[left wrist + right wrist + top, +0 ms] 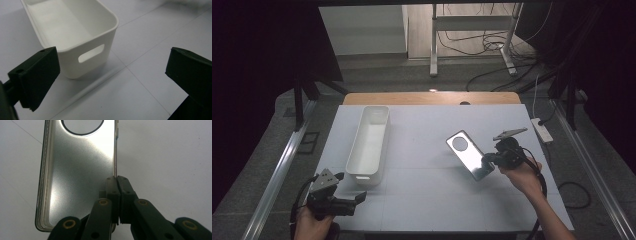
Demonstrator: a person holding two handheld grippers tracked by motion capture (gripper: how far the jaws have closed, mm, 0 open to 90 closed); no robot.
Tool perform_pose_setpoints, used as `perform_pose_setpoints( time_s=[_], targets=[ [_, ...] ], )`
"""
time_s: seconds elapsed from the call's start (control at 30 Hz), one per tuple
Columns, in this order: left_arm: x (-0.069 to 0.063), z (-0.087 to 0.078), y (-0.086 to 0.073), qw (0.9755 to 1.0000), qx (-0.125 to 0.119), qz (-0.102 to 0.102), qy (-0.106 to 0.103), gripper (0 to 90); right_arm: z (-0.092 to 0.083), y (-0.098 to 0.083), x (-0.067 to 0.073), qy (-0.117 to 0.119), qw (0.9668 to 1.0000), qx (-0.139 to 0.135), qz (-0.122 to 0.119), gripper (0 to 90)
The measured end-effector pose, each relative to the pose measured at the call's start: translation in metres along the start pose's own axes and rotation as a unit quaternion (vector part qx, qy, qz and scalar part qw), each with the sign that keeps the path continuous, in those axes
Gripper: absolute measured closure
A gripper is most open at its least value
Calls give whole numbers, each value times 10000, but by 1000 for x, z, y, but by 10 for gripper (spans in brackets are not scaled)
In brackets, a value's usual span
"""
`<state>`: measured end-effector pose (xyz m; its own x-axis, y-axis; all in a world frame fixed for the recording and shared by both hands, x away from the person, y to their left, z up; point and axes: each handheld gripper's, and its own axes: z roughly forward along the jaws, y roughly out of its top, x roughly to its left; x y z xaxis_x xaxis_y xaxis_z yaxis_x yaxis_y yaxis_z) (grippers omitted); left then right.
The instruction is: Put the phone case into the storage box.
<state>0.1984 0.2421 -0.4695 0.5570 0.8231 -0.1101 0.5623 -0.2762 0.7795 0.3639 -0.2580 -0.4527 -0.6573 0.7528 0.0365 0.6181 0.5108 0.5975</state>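
Hand-held gripper [117, 178] — phone case [75, 167] top cropped

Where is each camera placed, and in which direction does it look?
High view: above the person's side, looking forward and down on the white table; both hands, left gripper and right gripper show.
Left gripper view: on the left gripper, looking between its open black jaws at the long white plastic bin.
Right gripper view: on the right gripper, looking along its shut jaws at the silvery phone case with a round cut-out.
Shared: the high view also shows the bin and the case.
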Motion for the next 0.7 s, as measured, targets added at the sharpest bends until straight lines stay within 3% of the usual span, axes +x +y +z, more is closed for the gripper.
perform_pose_setpoints(
  time_s=[0.1, 0.4, 0.7],
  targets=[
    [0, 2, 2, 9999, 12, -85, -127, 3, -6, -3, 3, -36, 10000, -72, 3, 886],
    [-9, 7, 15, 9997, -138, 27, -223, 1, -21, -13, 10, -68, 9995, -301, 85, 886],
    [-14, 21, 31, 9984, -286, -10, -490, 0, -22, -12, 12, -115, 9993, -331, 100, 885]
  ],
)
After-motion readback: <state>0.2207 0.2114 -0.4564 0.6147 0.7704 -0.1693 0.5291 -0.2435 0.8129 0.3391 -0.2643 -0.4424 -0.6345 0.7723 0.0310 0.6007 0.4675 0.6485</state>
